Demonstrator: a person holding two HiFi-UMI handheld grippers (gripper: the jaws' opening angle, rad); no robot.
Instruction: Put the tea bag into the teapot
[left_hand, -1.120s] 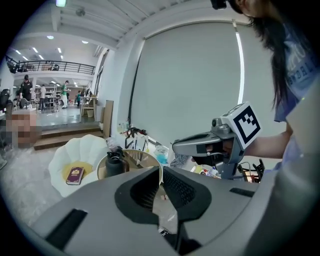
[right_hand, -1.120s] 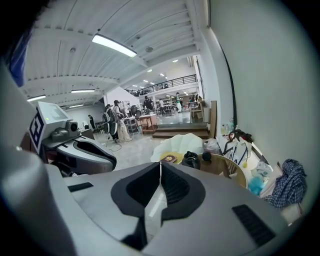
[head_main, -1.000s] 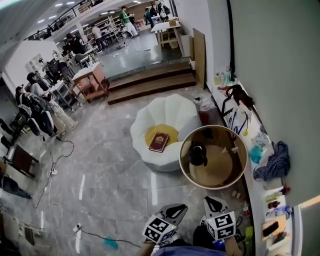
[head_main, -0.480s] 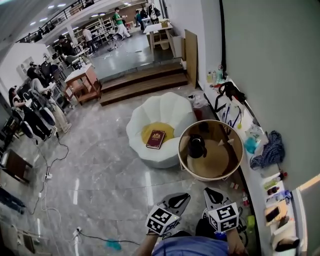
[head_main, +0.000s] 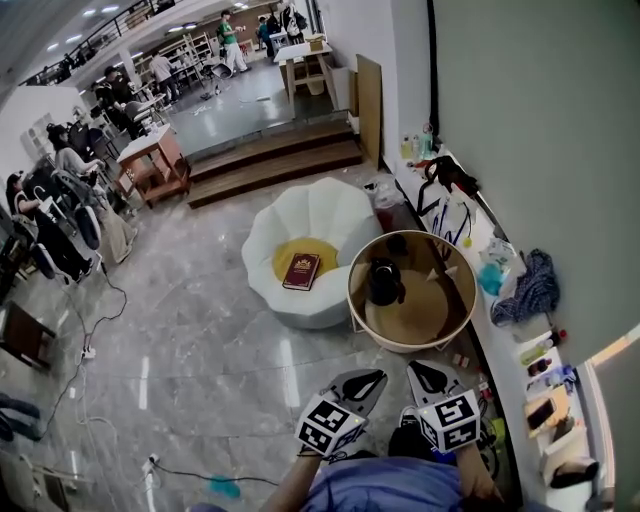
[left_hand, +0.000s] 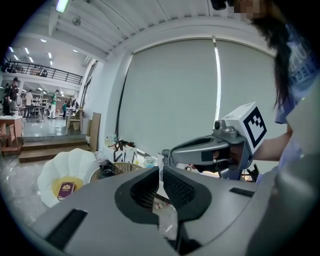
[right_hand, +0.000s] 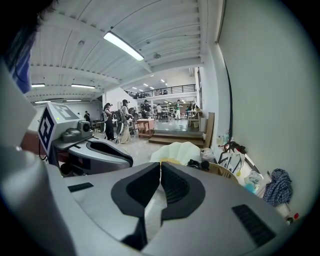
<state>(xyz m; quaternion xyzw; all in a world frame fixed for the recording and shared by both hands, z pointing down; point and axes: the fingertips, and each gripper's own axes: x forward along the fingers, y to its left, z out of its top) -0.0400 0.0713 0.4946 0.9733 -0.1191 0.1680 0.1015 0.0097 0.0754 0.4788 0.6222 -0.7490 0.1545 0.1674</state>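
Head view: left gripper (head_main: 367, 381), right gripper (head_main: 428, 376), jaws together.

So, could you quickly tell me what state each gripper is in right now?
Left gripper: jaws closed, nothing between them.
Right gripper: jaws closed, nothing between them.

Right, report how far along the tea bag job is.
Nothing looks done yet. Left tongs and right tongs are both shut and empty, held near the body. The black teapot sits on the round table ahead. Still left: find a tea bag (not clearly visible), grasp it, put it in the teapot.
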